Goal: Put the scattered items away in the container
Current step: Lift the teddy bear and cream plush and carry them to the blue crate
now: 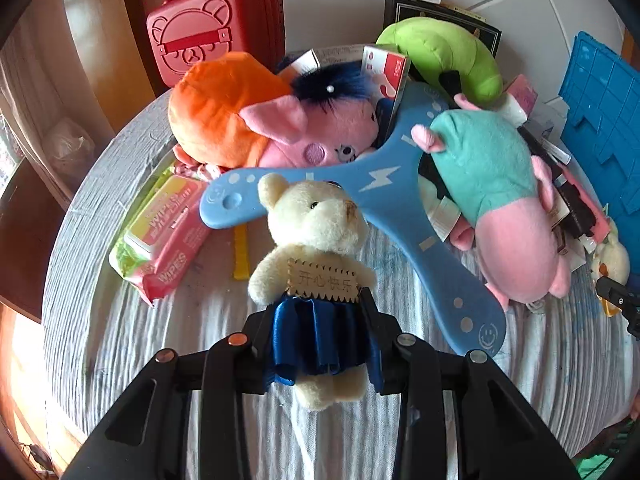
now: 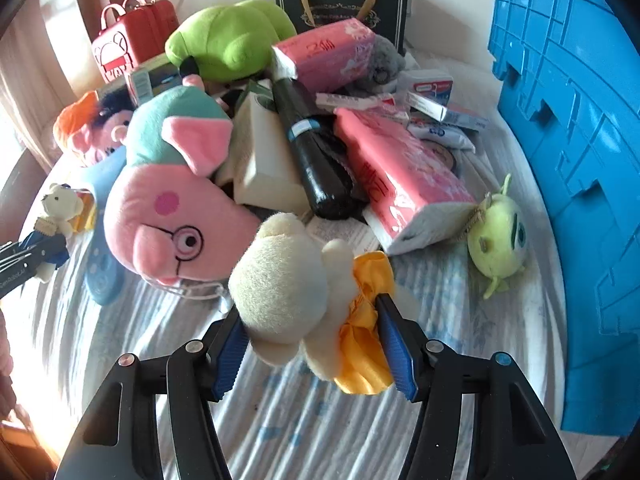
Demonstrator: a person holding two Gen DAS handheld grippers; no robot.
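Observation:
My left gripper [image 1: 320,344] is shut on a cream teddy bear in a blue skirt [image 1: 316,240] and holds it over the striped bedcover; that bear [image 2: 60,204] and the left gripper [image 2: 24,258] show at the left of the right wrist view. My right gripper [image 2: 312,344] is shut on a cream teddy bear in a yellow skirt [image 2: 288,280], held above the cover. The blue plastic crate [image 2: 568,128] stands on its side at the right, also seen in the left wrist view [image 1: 600,120].
A pile lies behind: pink-and-teal pig plush [image 2: 168,200], blue boomerang [image 1: 400,196], orange-hooded pink plush [image 1: 248,120], green plush [image 2: 228,40], pink tissue packs [image 2: 400,176], black umbrella [image 2: 312,148], wipes [image 1: 168,236], small green alien plush [image 2: 500,236], red case [image 1: 216,28].

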